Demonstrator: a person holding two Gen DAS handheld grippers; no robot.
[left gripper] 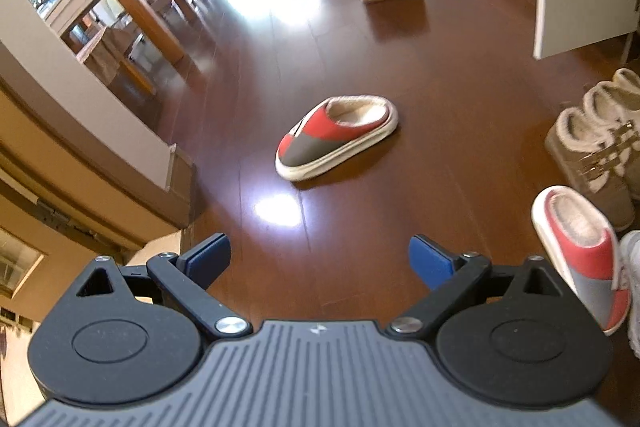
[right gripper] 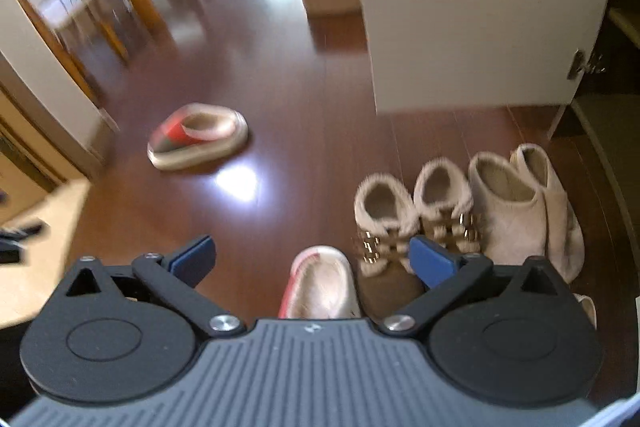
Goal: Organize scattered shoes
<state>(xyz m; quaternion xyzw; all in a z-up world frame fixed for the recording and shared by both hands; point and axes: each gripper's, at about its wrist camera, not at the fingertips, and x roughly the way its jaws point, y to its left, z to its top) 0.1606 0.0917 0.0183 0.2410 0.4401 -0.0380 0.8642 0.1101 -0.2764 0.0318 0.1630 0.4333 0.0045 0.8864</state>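
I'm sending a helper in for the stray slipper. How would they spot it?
On the dark wooden floor, look left of the shoe row by the white door. The red-and-grey slipper lies alone mid-floor, while its twin already sits beside the buckled fur boots.

**Two wrist views, tilted down at one floor**

My left wrist camera looks down past its jaws at the lone slipper (left gripper: pixel 336 137), well ahead. My right looks likewise, with the row of boots (right gripper: pixel 468 211) just beyond its jaws. Both share that slipper (right gripper: pixel 198 137) and the wooden floor (left gripper: pixel 440 107)
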